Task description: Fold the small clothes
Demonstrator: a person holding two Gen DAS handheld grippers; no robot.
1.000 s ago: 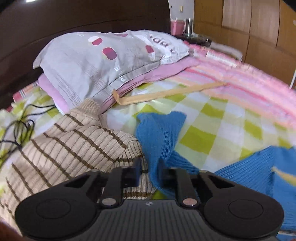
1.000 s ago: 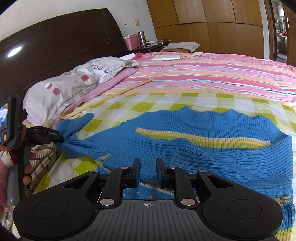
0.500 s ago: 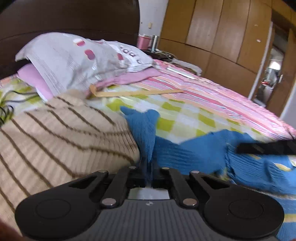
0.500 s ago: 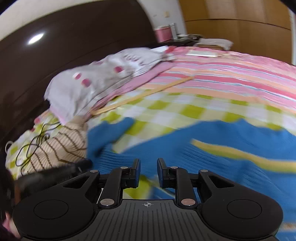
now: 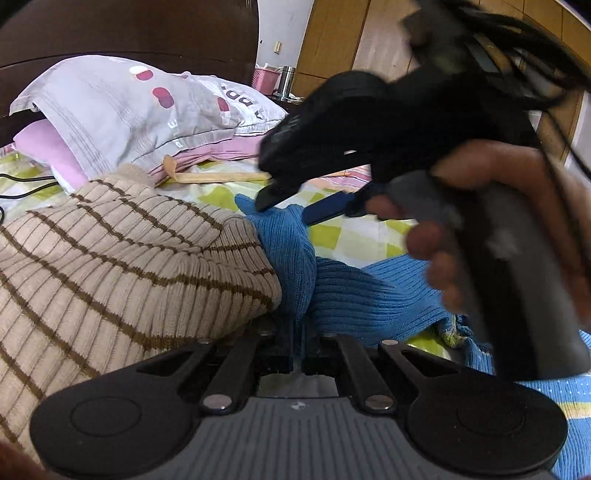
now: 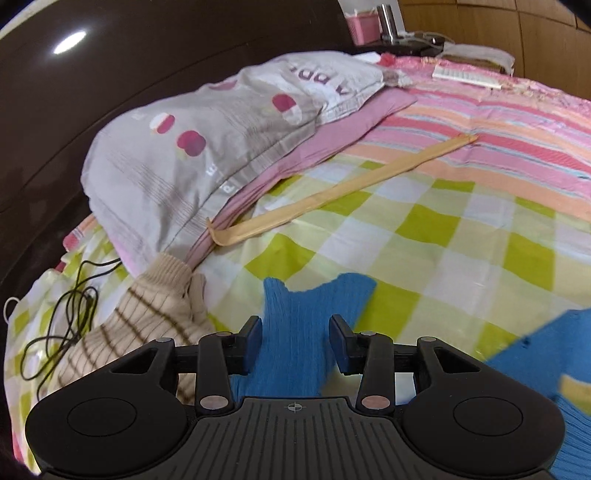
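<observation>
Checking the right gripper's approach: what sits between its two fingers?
The blue sweater's sleeve runs between the opening jaws of the right gripper, whose pads do not press it yet; the right wrist view shows it.

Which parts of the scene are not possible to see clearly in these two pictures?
- Blue sweater body: left wrist view, hidden behind the blurred right gripper and hand; right wrist view, cut off at the right edge.
- Left gripper pads: buried in blue knit.
- Striped beige sweater: cut off at the left edge.
- Cup on the nightstand: too small.
</observation>
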